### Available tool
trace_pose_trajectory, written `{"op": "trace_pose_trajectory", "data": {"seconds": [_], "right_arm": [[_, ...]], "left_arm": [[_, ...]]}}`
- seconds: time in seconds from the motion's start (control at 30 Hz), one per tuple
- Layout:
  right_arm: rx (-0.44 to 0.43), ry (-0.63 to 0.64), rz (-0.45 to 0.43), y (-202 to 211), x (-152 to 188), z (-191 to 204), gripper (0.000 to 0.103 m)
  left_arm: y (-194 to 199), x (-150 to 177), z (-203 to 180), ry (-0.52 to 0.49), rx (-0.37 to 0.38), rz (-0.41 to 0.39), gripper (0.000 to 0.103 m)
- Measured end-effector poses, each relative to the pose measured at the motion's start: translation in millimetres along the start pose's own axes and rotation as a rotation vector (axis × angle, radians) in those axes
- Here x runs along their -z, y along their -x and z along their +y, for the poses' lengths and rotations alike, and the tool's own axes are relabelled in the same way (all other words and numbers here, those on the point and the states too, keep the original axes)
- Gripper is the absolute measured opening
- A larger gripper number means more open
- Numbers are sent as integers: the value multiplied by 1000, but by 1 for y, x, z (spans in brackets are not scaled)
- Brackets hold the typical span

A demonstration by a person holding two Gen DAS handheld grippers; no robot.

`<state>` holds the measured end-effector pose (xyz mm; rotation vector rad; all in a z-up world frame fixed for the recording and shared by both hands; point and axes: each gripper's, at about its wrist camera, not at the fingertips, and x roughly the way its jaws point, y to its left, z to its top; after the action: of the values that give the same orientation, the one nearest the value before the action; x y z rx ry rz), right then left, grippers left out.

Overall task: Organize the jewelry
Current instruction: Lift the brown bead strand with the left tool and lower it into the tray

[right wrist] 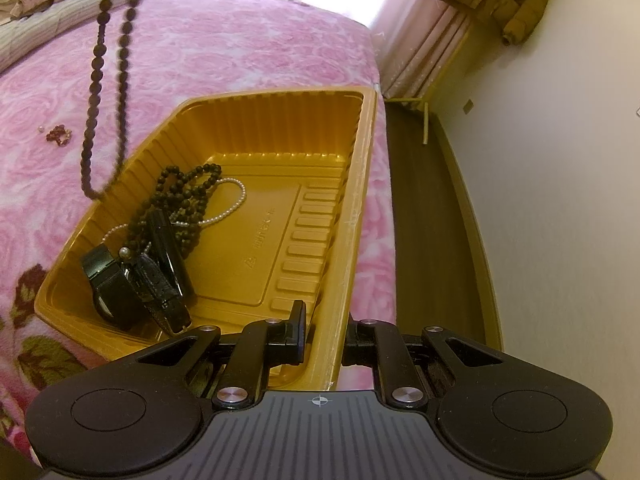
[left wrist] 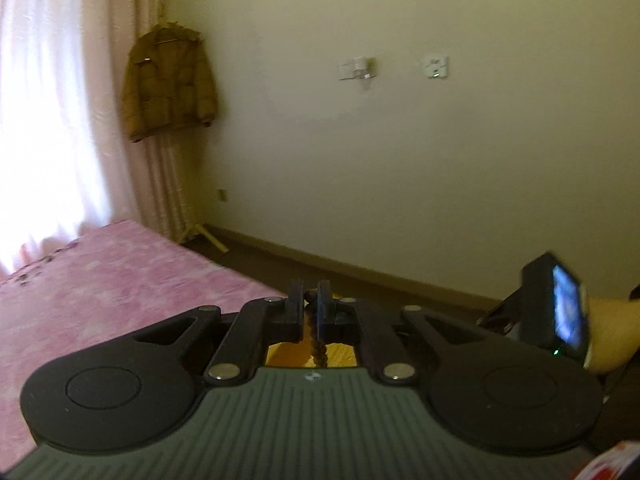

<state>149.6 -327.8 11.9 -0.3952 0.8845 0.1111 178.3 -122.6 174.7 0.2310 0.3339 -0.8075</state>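
Note:
My left gripper (left wrist: 309, 300) is shut on a brown bead necklace (left wrist: 316, 344), which hangs down between its fingers. In the right wrist view the same necklace (right wrist: 94, 92) dangles in a long loop over the left rim of the gold plastic tray (right wrist: 360, 184). My right gripper (right wrist: 326, 320) is shut on the tray's near right rim, one finger inside and one outside. In the tray lie a dark bead strand (right wrist: 188, 196), a white pearl strand (right wrist: 228, 204), and black watches (right wrist: 140, 280). A small red bracelet (right wrist: 59, 135) lies on the pink bedspread.
The tray sits on a pink flowered bedspread (right wrist: 240, 48) near the bed's right edge. Beyond it are dark floor (right wrist: 428, 220), a cream wall and a brown jacket (left wrist: 170, 80) hanging by the curtain. My right gripper's body (left wrist: 560, 308) shows in the left wrist view.

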Motion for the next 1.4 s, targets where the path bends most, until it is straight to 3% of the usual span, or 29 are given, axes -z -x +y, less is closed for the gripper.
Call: {"op": "trace_pose_trajectory", "data": {"seconds": [0.17, 0.53, 1.4], "right_arm": [[-2, -4, 0, -1, 1, -2, 14], [-7, -9, 2, -3, 1, -3, 15], [-8, -11, 4, -6, 2, -3, 15]], "left_arm": [[-23, -4, -16, -5, 30, 19, 5], [-74, 34, -13, 36, 45, 178, 5], [-98, 54, -7, 86, 71, 251, 5]]}}
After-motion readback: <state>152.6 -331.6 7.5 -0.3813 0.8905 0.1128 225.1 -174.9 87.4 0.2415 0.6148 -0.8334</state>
